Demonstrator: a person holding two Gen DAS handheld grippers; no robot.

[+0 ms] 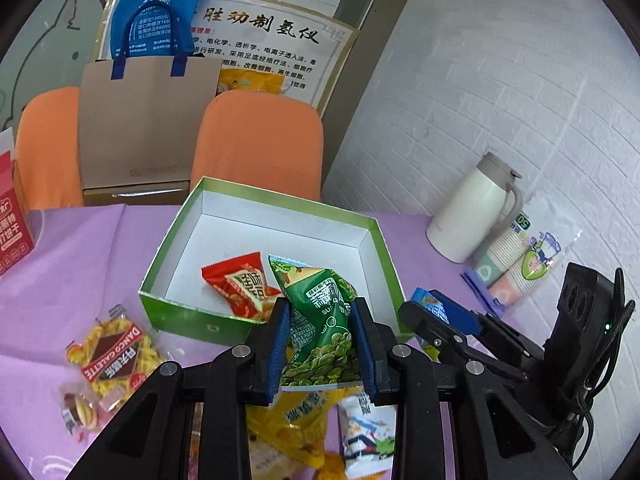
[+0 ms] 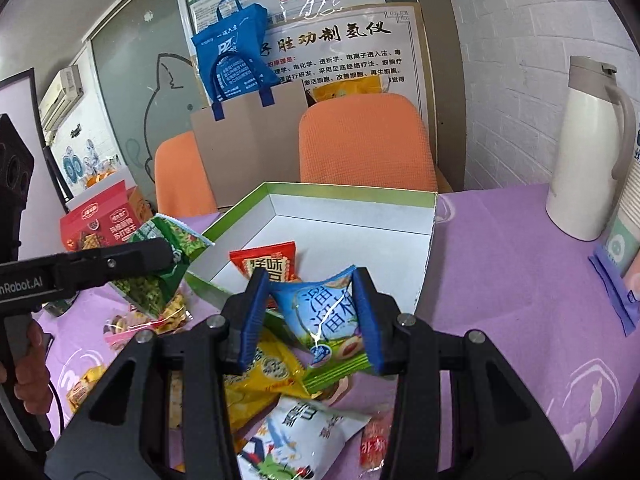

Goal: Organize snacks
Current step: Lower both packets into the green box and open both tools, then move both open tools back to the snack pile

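Green foil crumples between the blue pads of the left gripper (image 1: 320, 340): its jaws are clamped on a green pea snack packet (image 1: 320, 320), pinched at mid-height so the packet stands upright just in front of the near wall of the green box (image 1: 276, 204). In the right wrist view the same packet (image 2: 160, 268) hangs from the left gripper beside the box's left corner, clear of the purple table (image 2: 520, 280).

Jaws of the right gripper (image 2: 312, 320) are closed on a light blue plum snack packet (image 2: 324, 316), squeezing it so its top edge bows upward; the packet sits over the near edge of the box (image 2: 352, 192). From the left wrist view the right gripper (image 1: 436, 312) shows only a sliver of blue packet.

Inside the white-lined box lies one red snack packet (image 1: 240, 284), flat on the floor near the front wall. Loose snacks remain on the table below both grippers, among them a yellow packet (image 2: 260, 376) and a white packet (image 2: 304, 436).
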